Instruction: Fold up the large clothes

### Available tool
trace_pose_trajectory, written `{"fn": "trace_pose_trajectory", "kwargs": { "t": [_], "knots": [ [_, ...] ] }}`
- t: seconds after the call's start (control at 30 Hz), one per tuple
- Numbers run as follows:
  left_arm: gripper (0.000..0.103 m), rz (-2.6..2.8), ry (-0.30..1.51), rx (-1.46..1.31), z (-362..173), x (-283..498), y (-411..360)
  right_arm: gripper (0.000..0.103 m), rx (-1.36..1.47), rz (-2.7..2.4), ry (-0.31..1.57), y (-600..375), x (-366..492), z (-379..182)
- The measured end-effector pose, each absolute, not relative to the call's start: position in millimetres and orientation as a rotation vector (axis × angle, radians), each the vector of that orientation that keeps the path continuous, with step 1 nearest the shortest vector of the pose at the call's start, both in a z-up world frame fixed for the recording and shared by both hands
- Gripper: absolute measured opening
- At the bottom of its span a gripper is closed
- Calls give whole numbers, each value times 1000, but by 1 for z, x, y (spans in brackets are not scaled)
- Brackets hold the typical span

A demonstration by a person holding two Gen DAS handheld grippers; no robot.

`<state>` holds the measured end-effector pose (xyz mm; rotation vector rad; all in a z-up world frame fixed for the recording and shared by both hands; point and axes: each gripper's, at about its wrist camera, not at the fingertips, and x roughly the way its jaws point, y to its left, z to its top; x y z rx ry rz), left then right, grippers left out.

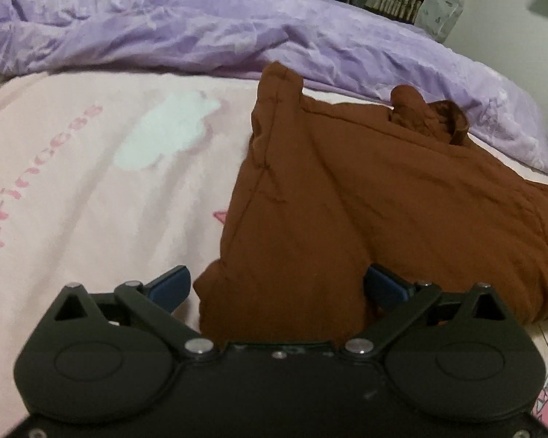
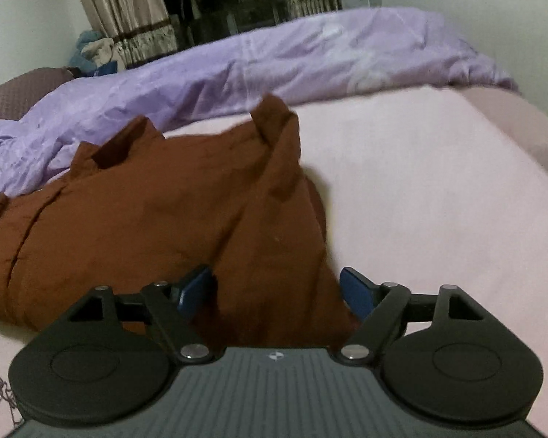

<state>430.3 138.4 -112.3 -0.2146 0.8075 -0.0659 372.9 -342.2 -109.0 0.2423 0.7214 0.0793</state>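
On pink bedsheet, brown garment lies folded, w/ rumpled edges.

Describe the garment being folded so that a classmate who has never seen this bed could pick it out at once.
Start at the pink bed sheet, bordered at the back by a crumpled lilac duvet. In front of the duvet lies the rust-brown garment, partly folded. It is the only dark, plain-coloured fabric on the bed.

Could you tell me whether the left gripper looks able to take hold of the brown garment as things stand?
Probably yes: the left gripper has its jaws wide open, with the near edge of the brown garment lying between them and nothing in the way.
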Motion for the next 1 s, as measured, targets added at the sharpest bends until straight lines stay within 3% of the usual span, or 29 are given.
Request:
{"fn": "trace_pose_trajectory", "kwargs": {
  "t": [0.13, 0.2, 0.23, 0.27, 0.33, 0.43, 0.63, 0.73, 0.8, 0.87, 0.93, 1.0],
  "knots": [
    [103, -58, 799, -210, -118, 430, 134, 99, 395, 100, 724, -352, 380, -122],
    [82, -85, 785, -194, -118, 433, 130, 76, 372, 111, 709, -347, 381, -123],
    [70, -96, 777, -199, -116, 432, 128, 52, 378, 133, 708, -345, 382, -124],
    [53, -85, 762, -193, -114, 429, 126, 38, 390, 148, 707, -344, 382, -123],
    [28, -67, 709, -136, -105, 420, 118, 30, 377, 131, 687, -341, 378, -113],
    [19, -10, 633, -31, -81, 396, 105, 20, 412, 140, 642, -346, 358, -90],
    [18, -52, 539, -106, -29, 308, 132, 14, 450, 246, 525, -373, 283, -37],
    [18, -42, 550, -77, -41, 279, 137, 14, 455, 284, 555, -384, 272, -42],
    [19, -30, 685, -73, -76, 288, 136, 14, 488, 278, 624, -387, 282, -61],
    [33, -14, 830, -35, -116, 310, 130, 15, 463, 238, 743, -381, 299, -90],
    [45, 11, 753, 54, -117, 313, 122, 18, 435, 211, 811, -375, 314, -112],
    [59, 43, 689, 94, -105, 311, 121, 35, 412, 191, 799, -372, 319, -116]
  ]
}}
